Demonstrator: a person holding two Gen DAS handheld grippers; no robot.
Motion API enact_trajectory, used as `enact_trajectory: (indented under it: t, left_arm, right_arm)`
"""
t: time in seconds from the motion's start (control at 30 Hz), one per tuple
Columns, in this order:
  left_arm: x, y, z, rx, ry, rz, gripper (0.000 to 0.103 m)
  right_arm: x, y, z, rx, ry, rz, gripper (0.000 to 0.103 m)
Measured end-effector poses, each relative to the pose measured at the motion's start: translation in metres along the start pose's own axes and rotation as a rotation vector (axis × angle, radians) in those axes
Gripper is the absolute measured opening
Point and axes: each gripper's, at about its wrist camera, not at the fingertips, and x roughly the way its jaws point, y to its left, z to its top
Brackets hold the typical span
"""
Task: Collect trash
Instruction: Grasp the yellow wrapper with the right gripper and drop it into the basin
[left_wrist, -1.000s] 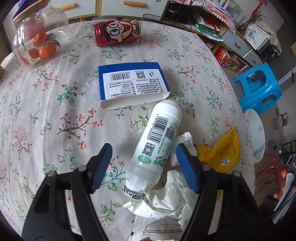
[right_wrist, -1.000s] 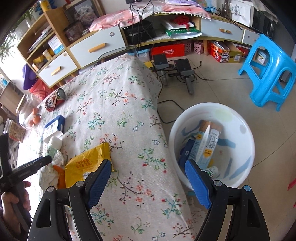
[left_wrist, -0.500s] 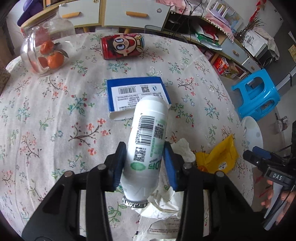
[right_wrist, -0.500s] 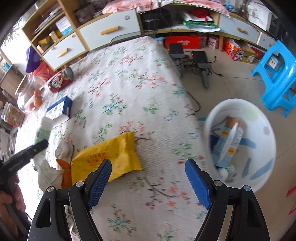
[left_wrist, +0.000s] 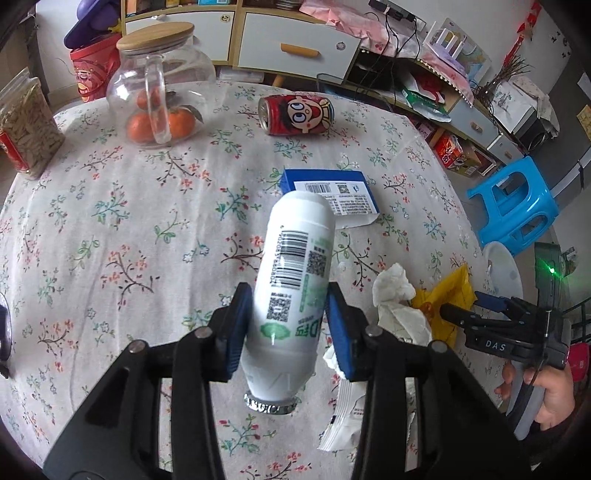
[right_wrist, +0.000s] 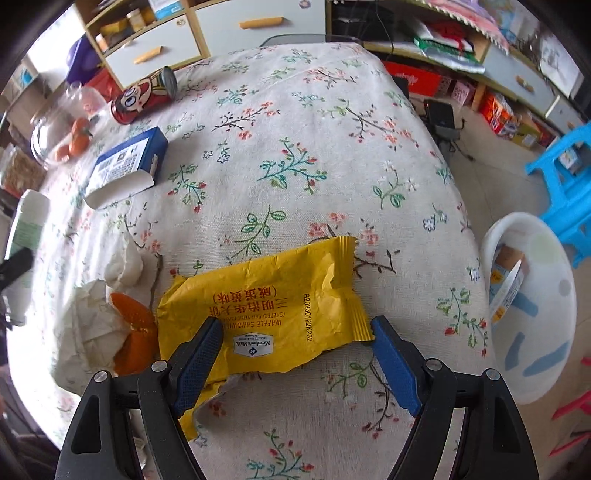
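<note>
Trash on table: one bottle (left_wrist: 295, 273), one yellow wrapper (right_wrist: 273, 310), one can (left_wrist: 295, 112).

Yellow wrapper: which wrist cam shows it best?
Right wrist. The yellow wrapper lies flat on the tablecloth, nearly whole, print readable, between the open right gripper fingers. Left wrist shows only a crumpled corner at the table edge, behind crumpled tissue.

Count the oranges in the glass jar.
3 visible in the glass jar: two side by side at the bottom, one on top. The jar's handle could hide more.
</note>
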Motion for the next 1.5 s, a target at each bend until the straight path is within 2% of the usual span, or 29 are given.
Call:
enact_trajectory:
  t: [0.2, 0.33, 0.43, 1.0, 1.27, 1.5]
  left_arm:
    - [-0.009, 0.011, -0.009, 0.0, -0.005, 0.004, 0.043]
    - [-0.012, 0.016, -0.013, -0.008, -0.003, 0.001, 0.043]
    - [-0.014, 0.016, -0.014, -0.018, -0.005, -0.004, 0.043]
    - [-0.026, -0.012, -0.017, -0.001, -0.051, -0.051, 0.043]
    - [-0.021, -0.043, -0.013, 0.027, -0.059, -0.081, 0.042]
    - [-0.01, -0.073, -0.009, 0.055, -0.053, -0.109, 0.042]
  right_arm:
    - [-0.004, 0.006, -0.002, -0.015, -0.013, -0.018, 0.052]
    - [-0.008, 0.008, -0.002, -0.023, -0.019, -0.021, 0.017]
    - [-0.011, 0.006, -0.002, -0.017, -0.028, -0.015, 0.01]
    - [-0.067, -0.015, -0.004, 0.029, -0.16, 0.069, 0.005]
    - [-0.089, -0.052, -0.007, 0.107, -0.212, 0.09, 0.005]
    - [-0.108, -0.105, -0.012, 0.208, -0.258, 0.071, 0.004]
